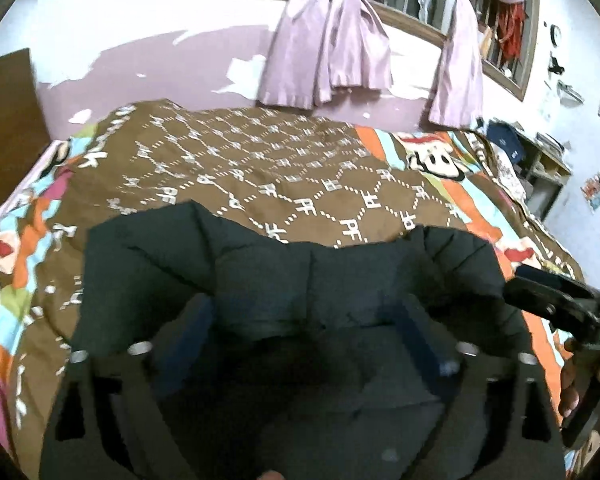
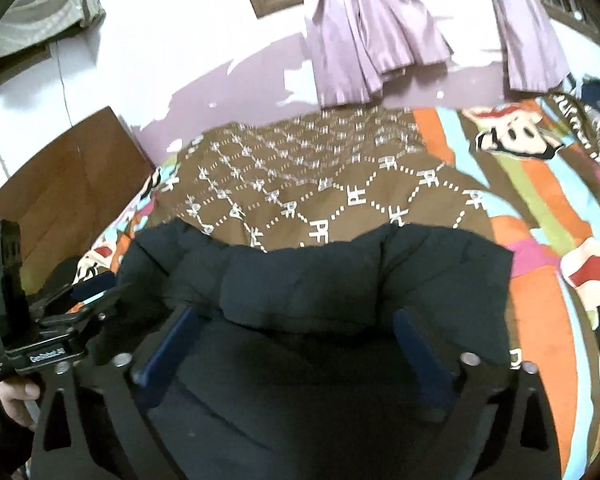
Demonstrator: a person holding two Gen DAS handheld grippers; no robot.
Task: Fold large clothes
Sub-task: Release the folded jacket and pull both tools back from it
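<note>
Both sets of tongs gape wide over the dark puffer jacket [image 1: 300, 280], apparently folded, lying low-centre on the patterned bedspread [image 1: 260, 160]: left tongs [image 1: 300, 320] and right tongs [image 2: 296, 340] grip nothing.

Lilac curtains [image 1: 328, 40], patterned bedspread [image 1: 260, 160]

A brown bedspread with a white dotted diamond pattern and bright orange, blue and green cartoon borders [image 1: 236, 160] covers the bed, with a dark wooden headboard [image 2: 72, 188] at its left end. Behind the bed the white wall shows a large patch of lilac paint [image 1: 172, 68], and knotted shiny lilac curtains [image 2: 364, 36] hang from a wood-framed barred window [image 1: 500, 40]. A small cluttered shelf unit [image 1: 540, 160] stands past the bed's right corner, and a pale grey-green cloth [image 2: 40, 16] is draped high on the left.
</note>
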